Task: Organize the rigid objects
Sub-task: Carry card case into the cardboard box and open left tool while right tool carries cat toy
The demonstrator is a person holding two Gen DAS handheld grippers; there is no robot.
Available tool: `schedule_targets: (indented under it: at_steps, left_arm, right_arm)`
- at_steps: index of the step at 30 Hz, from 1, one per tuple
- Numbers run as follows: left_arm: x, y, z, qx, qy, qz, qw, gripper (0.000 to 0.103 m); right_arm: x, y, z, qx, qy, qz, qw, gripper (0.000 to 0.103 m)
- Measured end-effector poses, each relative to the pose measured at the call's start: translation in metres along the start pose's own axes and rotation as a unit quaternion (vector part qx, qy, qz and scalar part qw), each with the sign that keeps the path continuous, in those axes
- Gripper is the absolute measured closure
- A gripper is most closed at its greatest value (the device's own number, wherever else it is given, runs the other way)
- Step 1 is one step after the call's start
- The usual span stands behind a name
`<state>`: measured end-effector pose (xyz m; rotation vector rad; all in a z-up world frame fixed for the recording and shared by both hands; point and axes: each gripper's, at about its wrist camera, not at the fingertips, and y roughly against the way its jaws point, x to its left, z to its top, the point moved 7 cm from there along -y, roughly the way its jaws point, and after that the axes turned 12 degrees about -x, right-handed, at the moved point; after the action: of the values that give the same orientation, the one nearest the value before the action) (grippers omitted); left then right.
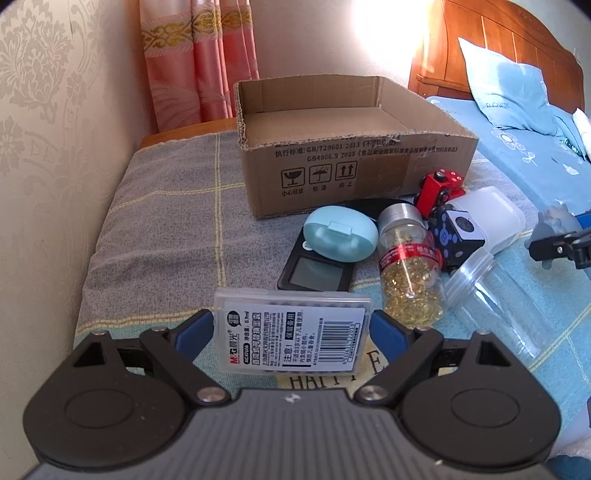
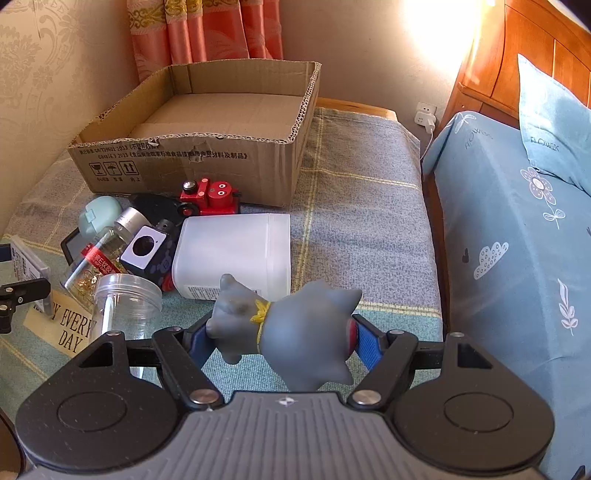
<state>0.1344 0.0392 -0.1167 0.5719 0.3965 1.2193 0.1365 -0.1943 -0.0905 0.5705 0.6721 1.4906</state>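
L gripper [image 1: 293, 328] clamps lead-refill case [image 1: 291, 330] by its edges; R gripper [image 2: 280, 338] pinches grey toy figure [image 2: 291, 332], both above desk, short of empty box [image 2: 207, 110]. Risk: lumpy toy twists out; slick case slips.

A: How is the scene lit?

B: Strong daylight is cast from the upper right; the wall [image 1: 388, 33] is blown out to white glare in both views.

A: And sharpness?

B: Fisheye bending and dark vignetting are seen at the corners. The cardboard box [image 2: 207, 122] is rendered sharply, with soft shadow inside.
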Motion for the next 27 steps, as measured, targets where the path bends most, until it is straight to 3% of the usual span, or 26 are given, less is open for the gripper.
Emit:
schedule_targets:
  at_steps: [14,23,27]
  left_arm:
    - [-0.004,0.007,0.043,-0.029,-0.015,-0.004,0.9995,0.013]
    - [-0.007,-0.007,0.128,-0.084,-0.045,-0.014,0.9954,0.012]
    - [-0.006,-0.036,0.160,-0.080,-0.046,-0.010,0.9957,0.012]
  right_arm:
    - [0.002,0.009,0.018,-0.025,0.006,0.023,0.999,0.024]
    - [0.011,0.016,0.058,-0.071,0.024,0.046,0.996,0.024]
    - [0.012,0.018,0.078,-0.088,0.030,0.051,0.994,0.024]
